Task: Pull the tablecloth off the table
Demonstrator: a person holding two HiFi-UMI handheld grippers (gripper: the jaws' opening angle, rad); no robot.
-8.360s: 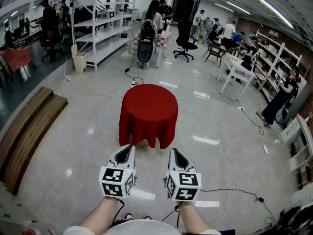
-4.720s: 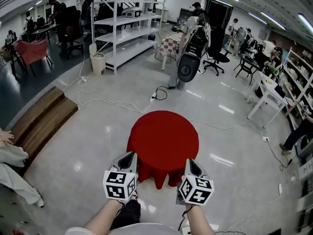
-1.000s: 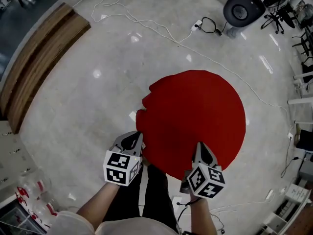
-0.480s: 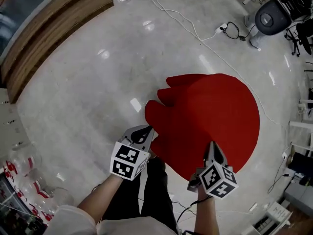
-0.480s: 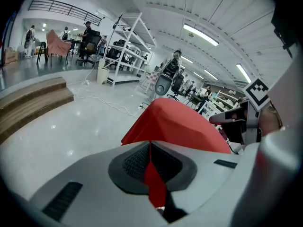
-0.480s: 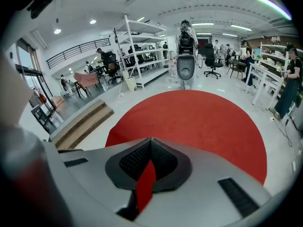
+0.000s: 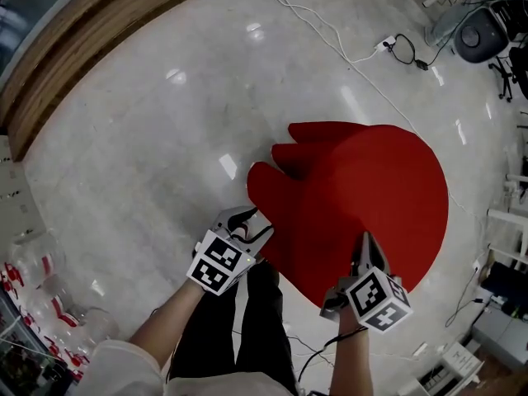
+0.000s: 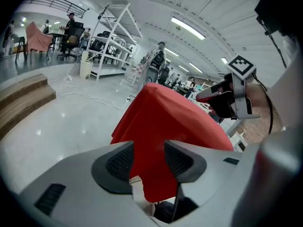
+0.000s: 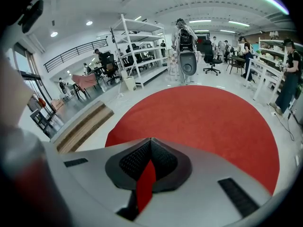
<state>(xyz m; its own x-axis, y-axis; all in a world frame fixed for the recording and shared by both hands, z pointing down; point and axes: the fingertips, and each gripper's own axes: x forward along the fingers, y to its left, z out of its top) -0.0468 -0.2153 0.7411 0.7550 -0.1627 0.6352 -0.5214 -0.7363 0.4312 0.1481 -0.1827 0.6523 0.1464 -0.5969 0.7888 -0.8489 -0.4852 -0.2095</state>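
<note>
A red tablecloth [image 7: 371, 196] covers a round table below me, and its left side is bunched into folds. My left gripper [image 7: 250, 221] is at the cloth's near-left edge. Its jaws have just been opening. In the left gripper view the left gripper [image 8: 148, 152] stands open, with the hanging tablecloth [image 8: 170, 122] between the pads but not pinched. My right gripper [image 7: 364, 239] is at the near-right edge. In the right gripper view the right gripper [image 9: 150, 148] is shut on a strip of the tablecloth [image 9: 203, 122].
A wooden step [image 7: 74, 48] runs along the top left. A white cable [image 7: 330, 23] snakes over the glossy floor toward a round black machine [image 7: 487, 35]. The person's dark-trousered legs [image 7: 247, 320] stand just before the table. White shelving [image 9: 137, 41] and chairs are far off.
The left gripper has sunk lower at the cloth's edge and its jaws have parted. The cloth's left side has gathered into folds. The right gripper stays shut on the cloth.
</note>
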